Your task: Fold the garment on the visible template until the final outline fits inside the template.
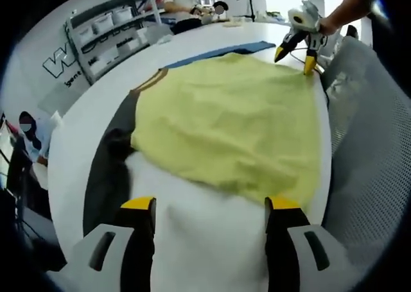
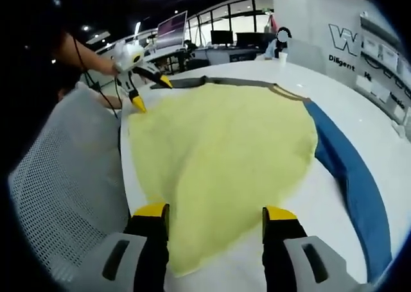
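A yellow garment (image 1: 231, 125) (image 2: 218, 151) lies spread on a round white table (image 1: 83, 112) (image 2: 334, 93). Under it a template shows as a dark grey strip (image 1: 109, 170) (image 2: 192, 81) and a blue strip (image 1: 225, 50) (image 2: 350, 170). My left gripper (image 1: 212, 205) is open at the garment's near hem, with nothing between its jaws. It appears in the right gripper view (image 2: 151, 93), hand-held and open at the far edge. My right gripper (image 2: 215, 212) is open over a corner of the cloth. In the left gripper view it (image 1: 297, 58) is open too, one tip at the garment's far edge.
A grey mesh chair (image 1: 366, 151) (image 2: 70, 176) stands against the table's edge beside the garment. Shelves with white boxes (image 1: 109, 35) line the wall. People sit at desks (image 1: 186, 3) behind the table, one at the side (image 1: 29, 128). Monitors (image 2: 170, 29) stand farther off.
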A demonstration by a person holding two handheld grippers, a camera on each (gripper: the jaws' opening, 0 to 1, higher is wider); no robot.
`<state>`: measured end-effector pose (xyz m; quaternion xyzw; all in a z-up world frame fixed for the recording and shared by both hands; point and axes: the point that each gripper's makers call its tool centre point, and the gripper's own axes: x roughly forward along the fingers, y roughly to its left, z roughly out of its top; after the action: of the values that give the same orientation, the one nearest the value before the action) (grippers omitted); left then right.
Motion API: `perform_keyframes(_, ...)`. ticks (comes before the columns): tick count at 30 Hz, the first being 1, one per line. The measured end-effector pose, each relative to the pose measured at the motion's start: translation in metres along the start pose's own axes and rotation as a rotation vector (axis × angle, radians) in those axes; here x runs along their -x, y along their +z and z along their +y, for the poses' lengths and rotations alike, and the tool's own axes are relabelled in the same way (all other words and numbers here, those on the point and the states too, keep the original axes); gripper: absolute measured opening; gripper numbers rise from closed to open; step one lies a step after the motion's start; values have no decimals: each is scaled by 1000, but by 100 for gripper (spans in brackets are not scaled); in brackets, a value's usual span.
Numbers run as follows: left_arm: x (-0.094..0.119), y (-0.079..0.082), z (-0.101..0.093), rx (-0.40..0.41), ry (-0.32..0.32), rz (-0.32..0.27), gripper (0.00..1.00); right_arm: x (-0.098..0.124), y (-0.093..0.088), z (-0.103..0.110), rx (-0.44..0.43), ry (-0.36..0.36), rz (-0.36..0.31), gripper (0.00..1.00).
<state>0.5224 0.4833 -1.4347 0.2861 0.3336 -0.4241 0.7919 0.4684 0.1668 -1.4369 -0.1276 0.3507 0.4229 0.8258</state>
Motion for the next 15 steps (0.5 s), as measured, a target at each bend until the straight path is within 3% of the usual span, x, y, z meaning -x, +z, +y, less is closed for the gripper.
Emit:
perform_keyframes(4, 1, -5, -2, -13, -3, 11, 73, -2, -4, -1, -6, -6, 9, 55)
perform_keyframes(15, -3, 3, -15, -51, -35, 2, 74, -3, -9, 6, 36, 2, 30, 56)
